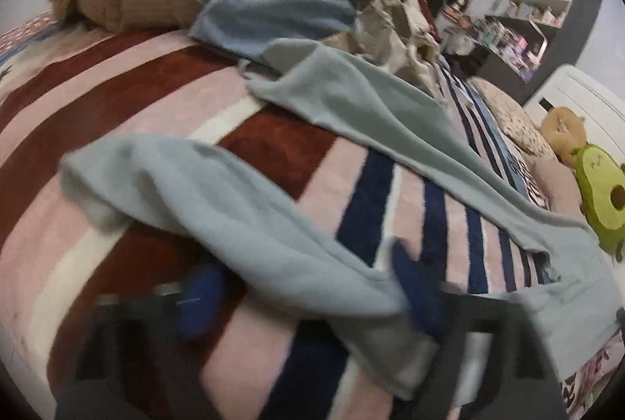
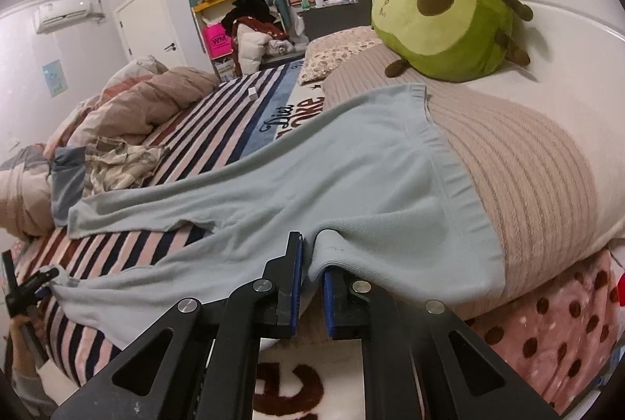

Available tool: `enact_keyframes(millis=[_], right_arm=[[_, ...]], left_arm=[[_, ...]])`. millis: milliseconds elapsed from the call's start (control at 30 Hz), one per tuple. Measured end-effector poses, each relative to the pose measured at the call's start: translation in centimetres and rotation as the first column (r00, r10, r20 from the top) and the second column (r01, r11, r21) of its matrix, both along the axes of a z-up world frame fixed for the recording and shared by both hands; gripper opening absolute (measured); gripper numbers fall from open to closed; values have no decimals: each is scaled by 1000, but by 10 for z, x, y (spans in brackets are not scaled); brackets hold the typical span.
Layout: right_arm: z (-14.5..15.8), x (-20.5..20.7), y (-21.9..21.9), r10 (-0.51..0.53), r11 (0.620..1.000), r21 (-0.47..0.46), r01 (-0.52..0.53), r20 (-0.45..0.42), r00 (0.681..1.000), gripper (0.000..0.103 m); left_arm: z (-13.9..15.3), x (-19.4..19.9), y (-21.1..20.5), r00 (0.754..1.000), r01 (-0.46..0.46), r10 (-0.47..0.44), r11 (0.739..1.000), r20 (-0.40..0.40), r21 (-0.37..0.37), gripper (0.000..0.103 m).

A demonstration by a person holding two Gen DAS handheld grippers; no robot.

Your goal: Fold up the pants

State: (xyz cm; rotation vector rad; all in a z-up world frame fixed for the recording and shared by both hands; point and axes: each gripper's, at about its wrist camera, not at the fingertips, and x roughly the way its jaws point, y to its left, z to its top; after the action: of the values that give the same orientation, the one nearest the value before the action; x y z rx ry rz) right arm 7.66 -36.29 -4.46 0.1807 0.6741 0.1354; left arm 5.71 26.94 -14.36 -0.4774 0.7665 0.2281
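Opening step: pale blue pants [image 2: 312, 185] spread mid-frame across the striped blanket [image 2: 218, 131], right gripper [image 2: 312, 264] pinching the hip edge, left gripper [image 1: 308, 287] apparently wide around one leg; next, fold leg over leg.

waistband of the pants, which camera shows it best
The right wrist view. The waistband runs sharp and almost whole across the ribbed pillow, beside the right gripper pinching the pants. The left wrist view is motion-blurred and shows mainly the two legs; the waist end there is smeared at the right edge.
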Motion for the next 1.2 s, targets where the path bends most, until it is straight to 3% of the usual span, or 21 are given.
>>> enact_keyframes(millis=[100, 133, 200, 500, 600, 767, 900, 933, 967, 1000, 1033, 1067, 1100, 1200], right_arm=[[6, 8, 1, 19, 1000, -7, -18, 9, 1000, 3], [8, 11, 1, 26, 1000, -4, -26, 13, 1000, 3], [15, 21, 2, 37, 999, 6, -37, 24, 999, 3], [53, 82, 12, 96, 995, -44, -93, 72, 993, 0], [61, 109, 18, 96, 992, -93, -88, 89, 991, 0], [69, 146, 19, 73, 989, -139, -56, 123, 990, 0], [59, 185, 18, 50, 987, -157, -38, 74, 996, 0], [56, 191, 18, 48, 986, -161, -37, 66, 997, 0], [50, 199, 19, 40, 984, -175, -30, 54, 998, 0], [44, 204, 20, 35, 983, -184, -27, 41, 999, 1], [37, 210, 22, 35, 981, -190, -31, 14, 999, 3], [29, 215, 23, 36, 982, -186, -38, -17, 999, 12], [21, 218, 23, 42, 985, -164, -50, -48, 998, 26], [13, 216, 21, 45, 989, -139, -54, -68, 997, 53]], left_arm=[[5, 12, -6, 999, 32, -32, 999, -5, 22, 13], [9, 16, -7, 999, 39, -39, 999, 7, 14, 9], [21, 21, -9, 998, 42, -43, 999, 50, 23, 7], [85, 82, -9, 986, -28, -10, 973, 165, 228, 6], [95, 107, -3, 983, -59, 12, 967, 185, 248, 6], [98, 145, 4, 982, -115, 64, 951, 178, 287, 6], [79, 180, 15, 986, -137, 105, 951, 126, 278, 8], [73, 188, 17, 988, -134, 108, 950, 107, 282, 12], [67, 195, 17, 990, -132, 111, 946, 86, 295, 26], [63, 198, 17, 991, -127, 108, 944, 76, 304, 47], [61, 198, 17, 992, -119, 99, 947, 79, 300, 57], [61, 197, 16, 992, -111, 89, 949, 88, 294, 70], [62, 195, 16, 992, -110, 84, 949, 97, 296, 74], [71, 181, 16, 989, -130, 101, 938, 106, 323, 81]])
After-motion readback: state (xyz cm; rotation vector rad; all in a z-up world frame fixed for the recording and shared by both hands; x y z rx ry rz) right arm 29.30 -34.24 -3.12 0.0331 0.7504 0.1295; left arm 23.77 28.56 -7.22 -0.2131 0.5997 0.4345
